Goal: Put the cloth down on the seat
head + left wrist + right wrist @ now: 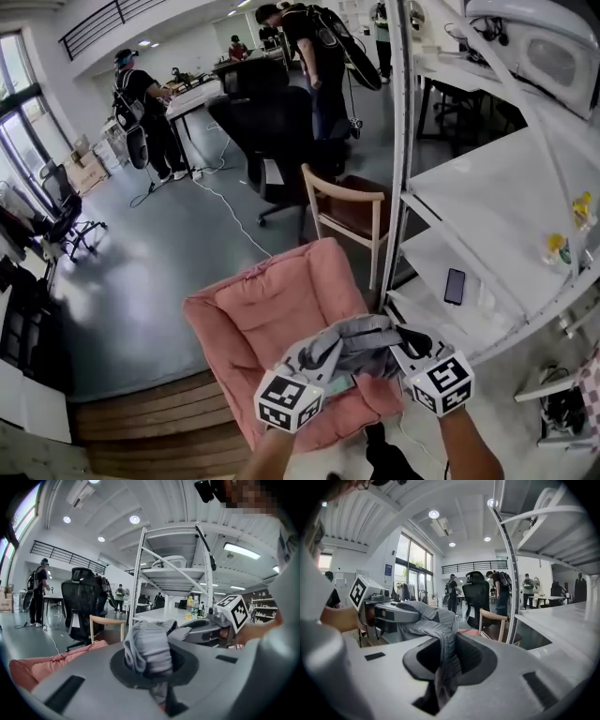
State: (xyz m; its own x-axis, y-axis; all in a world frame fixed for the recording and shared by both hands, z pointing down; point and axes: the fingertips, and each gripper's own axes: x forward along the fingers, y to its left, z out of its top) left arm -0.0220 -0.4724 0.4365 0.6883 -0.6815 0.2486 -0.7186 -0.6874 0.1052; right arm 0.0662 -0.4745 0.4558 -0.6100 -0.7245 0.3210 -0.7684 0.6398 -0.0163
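- left gripper (314, 361) and right gripper (400, 347) each pinch the grey cloth (356, 337) shut.
- lower it level onto the pink seat (272, 309) before parting either gripper's jaws.

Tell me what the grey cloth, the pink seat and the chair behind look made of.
Grey ribbed cloth: soft knit fabric, matte; fine ribs, limp folds. Pink cushioned seat: padded textile, perhaps velvety; puffy, wrinkled surface. Pale-framed chair: likely smooth light wood; its dark brown pad could be leather or vinyl.
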